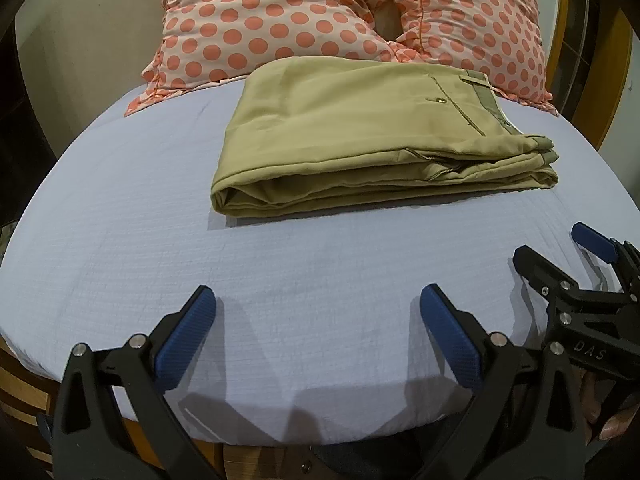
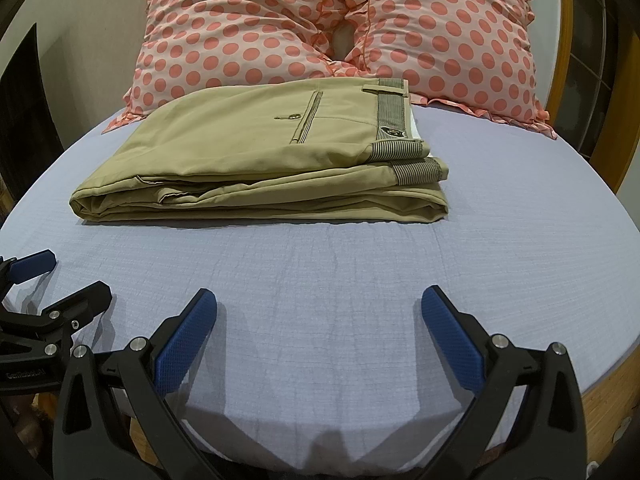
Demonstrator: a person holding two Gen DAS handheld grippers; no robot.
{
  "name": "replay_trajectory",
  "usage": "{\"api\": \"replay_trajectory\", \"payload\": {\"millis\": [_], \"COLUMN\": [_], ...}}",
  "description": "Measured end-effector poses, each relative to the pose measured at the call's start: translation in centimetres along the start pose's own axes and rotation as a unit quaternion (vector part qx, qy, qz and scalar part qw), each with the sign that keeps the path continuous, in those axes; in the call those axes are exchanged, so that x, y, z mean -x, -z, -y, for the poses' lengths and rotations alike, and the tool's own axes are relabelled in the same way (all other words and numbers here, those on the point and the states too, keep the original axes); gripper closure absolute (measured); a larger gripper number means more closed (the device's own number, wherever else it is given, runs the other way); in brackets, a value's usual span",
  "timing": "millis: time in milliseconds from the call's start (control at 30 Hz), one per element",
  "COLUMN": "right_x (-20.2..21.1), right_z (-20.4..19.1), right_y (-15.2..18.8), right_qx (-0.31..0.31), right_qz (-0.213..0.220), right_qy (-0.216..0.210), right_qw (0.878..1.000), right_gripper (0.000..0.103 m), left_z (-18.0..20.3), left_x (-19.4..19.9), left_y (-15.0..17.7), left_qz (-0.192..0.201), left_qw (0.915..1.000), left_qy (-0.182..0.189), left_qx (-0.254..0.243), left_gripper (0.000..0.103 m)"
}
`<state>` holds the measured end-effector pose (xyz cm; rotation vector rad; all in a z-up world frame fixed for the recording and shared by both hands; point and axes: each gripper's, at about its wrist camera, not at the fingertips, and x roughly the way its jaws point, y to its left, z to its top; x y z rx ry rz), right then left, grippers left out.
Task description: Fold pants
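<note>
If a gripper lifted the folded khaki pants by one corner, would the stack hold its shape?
Probably not. The pants are soft cloth in loose layers, so they would likely droop and unfold. Pushed along the bedsheet, the lower layers might drag and bunch.

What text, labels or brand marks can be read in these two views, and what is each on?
"DAS": on the black body of the right gripper, as the left wrist view shows it.
"GenRobot.AI": on the black body of the left gripper, in the right wrist view.
Small dark badge on the waistband of the folded pants: too small to read.
</note>
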<state>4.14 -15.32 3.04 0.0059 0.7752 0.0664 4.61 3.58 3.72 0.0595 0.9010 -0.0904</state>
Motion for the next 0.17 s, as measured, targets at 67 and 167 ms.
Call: {"api": "replay_trajectory", "payload": {"millis": [67,167], "right_x": [0.0,-0.01], "right_z": [0.01,0.02], "right_y": [0.0,-0.01], "right_qx": [0.0,0.0], "right_qz": [0.0,0.0], "right_qy": [0.0,0.0], "right_qw": [1.0,1.0], "right_gripper": [0.001,0.001], "left_z": [0.02,-0.07], "left_x": [0.01,-0.03], "left_y": [0.05,-0.03], "left_qz": [0.0,-0.001], "left_qw": [1.0,1.0], "left_qy": [0.0,0.0], "left_qx": [0.0,-0.001], "left_gripper": [0.002,0.002]}}
